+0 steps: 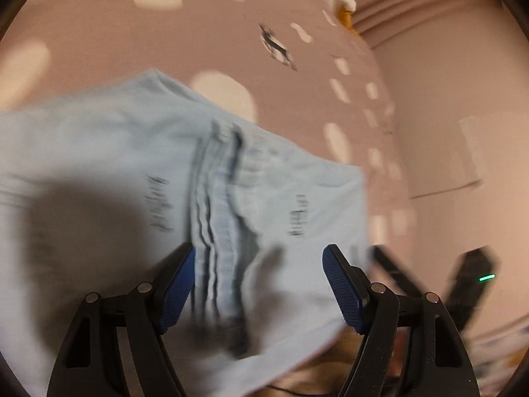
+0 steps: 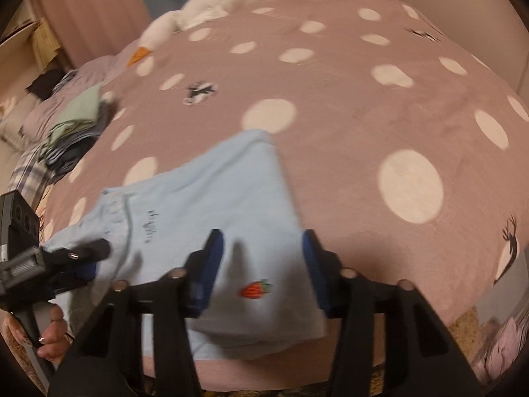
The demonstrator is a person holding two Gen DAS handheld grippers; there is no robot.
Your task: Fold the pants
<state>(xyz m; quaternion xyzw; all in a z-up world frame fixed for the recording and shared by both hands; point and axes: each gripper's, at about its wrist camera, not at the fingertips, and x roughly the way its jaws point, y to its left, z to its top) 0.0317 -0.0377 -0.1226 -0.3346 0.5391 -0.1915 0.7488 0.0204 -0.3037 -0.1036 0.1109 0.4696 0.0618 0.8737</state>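
Light blue pants (image 2: 215,198) lie folded on the pink, white-dotted bedspread (image 2: 363,115), close to its front edge. A small red strawberry (image 2: 254,289) is stitched on them. My right gripper (image 2: 261,236) hangs open just over that end, the cloth lying flat beneath the gap. The left gripper (image 2: 82,254) comes in from the left edge over the pants' other end, a hand (image 2: 53,330) holding it. In the blurred left wrist view the left gripper (image 1: 258,249) stands open above the pants (image 1: 115,152), over their bunched seam (image 1: 221,205); nothing is pinched.
A white plush goose (image 2: 211,10) lies at the far side of the bed. A stack of folded clothes (image 2: 79,125) sits at the left. A dark device with a green light (image 1: 476,274) shows blurred at the right. The bed's front edge (image 2: 231,374) is just below the pants.
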